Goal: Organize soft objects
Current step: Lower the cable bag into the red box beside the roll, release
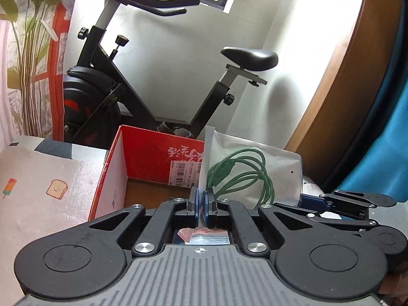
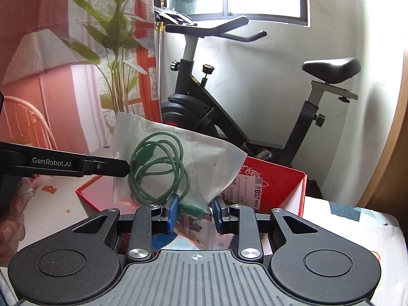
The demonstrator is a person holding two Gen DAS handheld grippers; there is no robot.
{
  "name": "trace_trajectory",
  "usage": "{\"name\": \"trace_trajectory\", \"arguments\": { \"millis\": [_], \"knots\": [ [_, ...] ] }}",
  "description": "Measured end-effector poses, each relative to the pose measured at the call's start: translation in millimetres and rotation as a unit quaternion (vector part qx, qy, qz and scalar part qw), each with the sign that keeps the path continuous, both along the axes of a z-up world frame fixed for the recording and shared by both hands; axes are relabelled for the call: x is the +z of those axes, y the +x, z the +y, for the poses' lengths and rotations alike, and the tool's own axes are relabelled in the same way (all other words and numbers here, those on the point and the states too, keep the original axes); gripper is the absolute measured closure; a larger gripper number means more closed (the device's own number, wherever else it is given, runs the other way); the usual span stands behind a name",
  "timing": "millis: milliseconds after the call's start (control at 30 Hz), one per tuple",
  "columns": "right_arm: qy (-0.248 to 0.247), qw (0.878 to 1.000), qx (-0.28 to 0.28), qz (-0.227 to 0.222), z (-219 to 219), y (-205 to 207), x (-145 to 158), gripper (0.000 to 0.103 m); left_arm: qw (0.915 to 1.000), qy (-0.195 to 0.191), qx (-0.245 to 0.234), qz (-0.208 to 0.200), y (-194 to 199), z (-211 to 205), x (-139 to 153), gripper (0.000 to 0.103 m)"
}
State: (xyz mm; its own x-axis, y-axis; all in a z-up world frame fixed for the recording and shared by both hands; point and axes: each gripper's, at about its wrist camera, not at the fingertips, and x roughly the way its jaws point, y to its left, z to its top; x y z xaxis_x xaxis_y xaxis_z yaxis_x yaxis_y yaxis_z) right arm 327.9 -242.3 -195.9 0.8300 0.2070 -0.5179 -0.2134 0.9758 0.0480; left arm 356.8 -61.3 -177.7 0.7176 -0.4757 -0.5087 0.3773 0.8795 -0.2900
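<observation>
A clear plastic bag (image 1: 278, 168) with a coiled green cable (image 1: 242, 173) inside hangs in the air over an open red cardboard box (image 1: 153, 148). My left gripper (image 1: 202, 195) is shut on the bag's thin left edge. From the right wrist view the bag (image 2: 209, 158) and cable (image 2: 158, 168) spread out in front, with the left gripper (image 2: 125, 167) pinching the bag's side. My right gripper (image 2: 195, 210) holds the bag's bunched lower corner between its blue pads. The right gripper (image 1: 313, 200) also shows at the bag's right end. The red box (image 2: 280, 183) lies just behind and below the bag.
An exercise bike (image 1: 142, 81) stands behind the box against a white wall. The box rests on a pale cloth with cartoon prints (image 1: 51, 183). A plant backdrop (image 2: 114, 51) is at the left, a wooden curved edge (image 1: 344, 76) and blue fabric (image 1: 382, 153) at the right. A hand (image 2: 10, 232) shows lower left.
</observation>
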Motion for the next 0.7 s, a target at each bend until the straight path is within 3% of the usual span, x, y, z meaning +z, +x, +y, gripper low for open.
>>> {"name": "trace_trajectory", "arguments": {
  "millis": [267,533,700],
  "knots": [
    [0.013,0.996,-0.018,0.092,-14.7,43.1,-48.2,0.077,0.9955,0.067,-0.015,0.065,38.6,-24.9,-37.6,0.098],
    [0.042,0.987,-0.040,0.150,-20.1,53.8,-68.0,0.076,0.9912,0.087,-0.023,0.097,44.6,-23.7,-52.7,0.097],
    [0.046,0.984,-0.051,0.164,-19.7,54.6,-71.6,0.074,0.9896,0.097,-0.023,0.104,44.1,-23.5,-55.6,0.097]
  ]
}}
